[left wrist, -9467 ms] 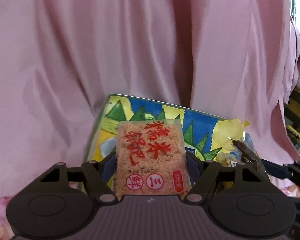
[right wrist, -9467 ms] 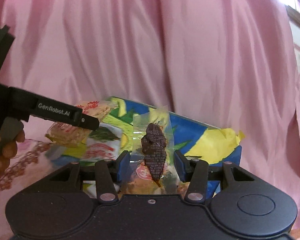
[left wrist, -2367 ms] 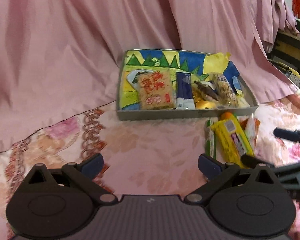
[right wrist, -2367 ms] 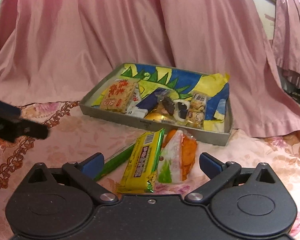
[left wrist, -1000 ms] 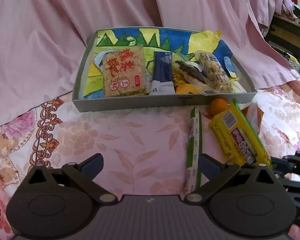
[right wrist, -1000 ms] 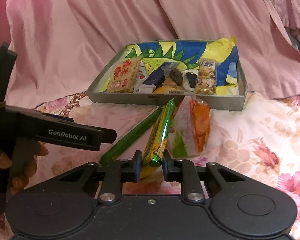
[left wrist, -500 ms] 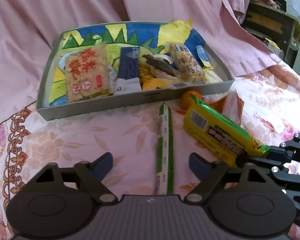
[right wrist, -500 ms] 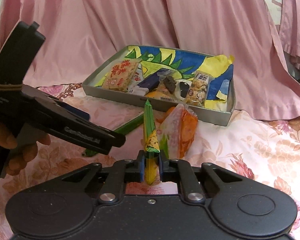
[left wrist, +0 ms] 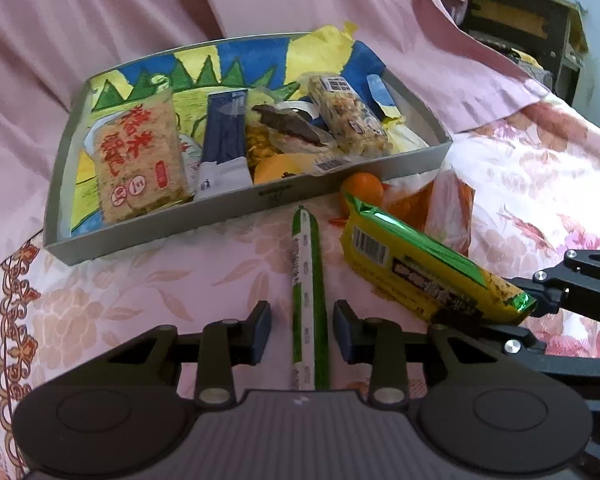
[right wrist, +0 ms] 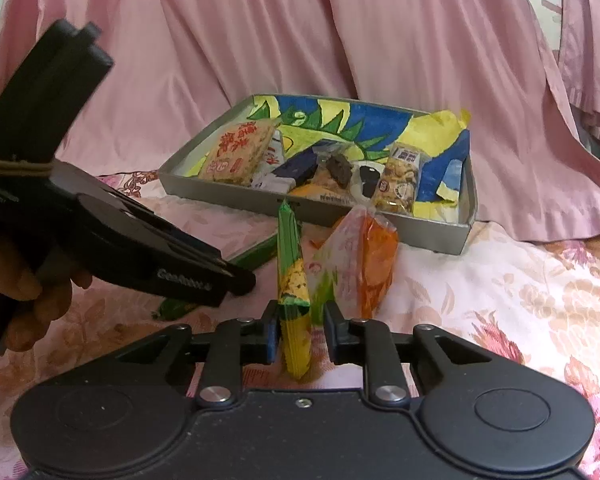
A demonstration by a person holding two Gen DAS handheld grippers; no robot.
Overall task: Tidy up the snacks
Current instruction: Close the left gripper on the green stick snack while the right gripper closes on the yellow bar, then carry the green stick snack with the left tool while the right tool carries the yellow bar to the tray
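Right tool point(right wrist: 299, 334) is clamped on the near end of the yellow-green wafer pack point(right wrist: 292, 280), which stands on edge and is lifted w/ its far tip aimed at the grey tray point(right wrist: 440, 236); from the left wrist view the same pack point(left wrist: 428, 264) angles up off the floral cloth point(left wrist: 140, 280). Left tool point(left wrist: 302, 332) has jaws apart, straddling the near part of the green stick snack point(left wrist: 308, 292), not touching it yet. Stick lies straight on the cloth, far tip just short of the tray's front wall point(left wrist: 220, 212). Judgement: stick is light, thin, prob. semi-stiff w/ slick film, so it may roll or twist when pinched; best taken near mid-length across its width to stop drooping. Wafer pack looks light but brittle inside, so go easy on squeeze; end grip lets it swing. Orange chip bag point(right wrist: 364, 264) & a small orange point(left wrist: 362, 188) wait beside the tray; bag is puffy, crushable, so grab by the seam.
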